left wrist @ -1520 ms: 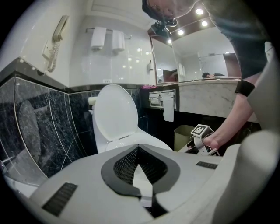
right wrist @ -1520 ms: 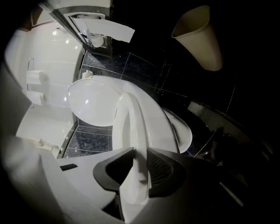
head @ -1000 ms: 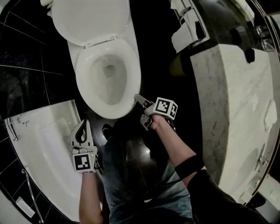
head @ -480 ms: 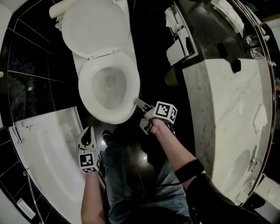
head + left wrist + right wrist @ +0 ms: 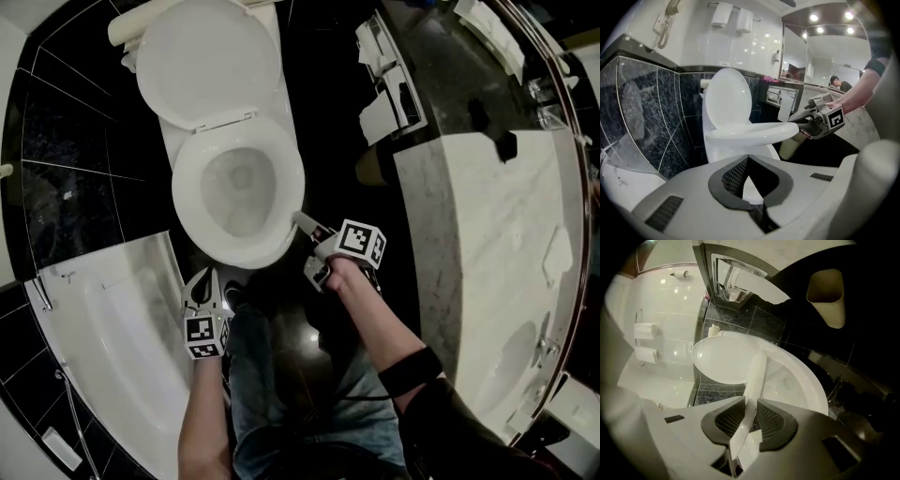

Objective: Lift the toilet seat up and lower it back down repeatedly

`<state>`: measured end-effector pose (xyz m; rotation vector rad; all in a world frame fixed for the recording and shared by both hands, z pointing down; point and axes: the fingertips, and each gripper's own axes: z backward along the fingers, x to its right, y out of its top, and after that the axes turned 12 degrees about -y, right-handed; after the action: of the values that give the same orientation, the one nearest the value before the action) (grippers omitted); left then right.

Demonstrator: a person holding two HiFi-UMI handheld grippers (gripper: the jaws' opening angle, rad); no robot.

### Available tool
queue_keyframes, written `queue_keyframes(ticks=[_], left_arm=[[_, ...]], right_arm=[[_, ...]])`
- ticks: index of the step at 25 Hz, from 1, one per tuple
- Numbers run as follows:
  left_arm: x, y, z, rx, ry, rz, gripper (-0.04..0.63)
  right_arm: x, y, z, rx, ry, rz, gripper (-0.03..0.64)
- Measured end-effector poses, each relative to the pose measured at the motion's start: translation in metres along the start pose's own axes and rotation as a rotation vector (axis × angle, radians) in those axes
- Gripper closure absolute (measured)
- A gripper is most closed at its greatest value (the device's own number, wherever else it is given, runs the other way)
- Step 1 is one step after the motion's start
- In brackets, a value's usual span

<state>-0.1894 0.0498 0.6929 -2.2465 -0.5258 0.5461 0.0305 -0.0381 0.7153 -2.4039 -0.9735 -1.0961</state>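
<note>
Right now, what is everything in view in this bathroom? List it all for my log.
toilet seat: one, white, partly raised over the bowl
toilet lid: one, white, stood up behind the seat
toilet bowl: one, white, on black floor
bathtub: one, white, left of the toilet
counter: one, pale marble, right side
bin: one, beige, beside the counter
paper holders: two, white paper, counter's end
wall phone: one, cream, above the tiles
left gripper: one, white, shut, empty, near the tub
right gripper: one, white, shut on the seat's front edge
</note>
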Motion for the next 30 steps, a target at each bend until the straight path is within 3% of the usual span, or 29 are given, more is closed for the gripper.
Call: queue_keyframes(ticks=[5, 7, 10, 13, 17, 22, 30], left_arm=[[0.000, -0.010, -0.017, -0.035, -0.024, 0.041, 0.611], [0.002, -0.010, -0.028, -0.043, -0.044, 0.041, 0.611], [0.003, 0.006, -0.040, -0.017, -0.070, 0.026, 0.611], [0.000, 0.025, -0.045, 0.029, -0.068, 0.058, 0.611], [-0.005, 0.043, -0.043, 0.072, -0.049, 0.090, 0.611], [-0.005, 0.044, -0.043, 0.049, -0.052, 0.103, 0.611], [-0.010, 0.069, -0.041, 0.082, -0.049, 0.122, 0.612]], right_arm=[[-0.007, 0.000, 0.001, 0.006, 0.012, -0.023, 0.528], [-0.007, 0.004, 0.004, 0.006, -0.001, 0.019, 0.528], [-0.009, 0.003, 0.002, 0.010, 0.002, 0.006, 0.528], [-0.014, 0.004, 0.003, 0.017, 0.011, 0.025, 0.522], [-0.032, 0.011, 0.010, 0.031, -0.002, 0.185, 0.491], [-0.061, 0.025, 0.028, 0.109, -0.015, 0.395, 0.492], [-0.099, 0.024, 0.064, 0.230, -0.061, 0.745, 0.574]])
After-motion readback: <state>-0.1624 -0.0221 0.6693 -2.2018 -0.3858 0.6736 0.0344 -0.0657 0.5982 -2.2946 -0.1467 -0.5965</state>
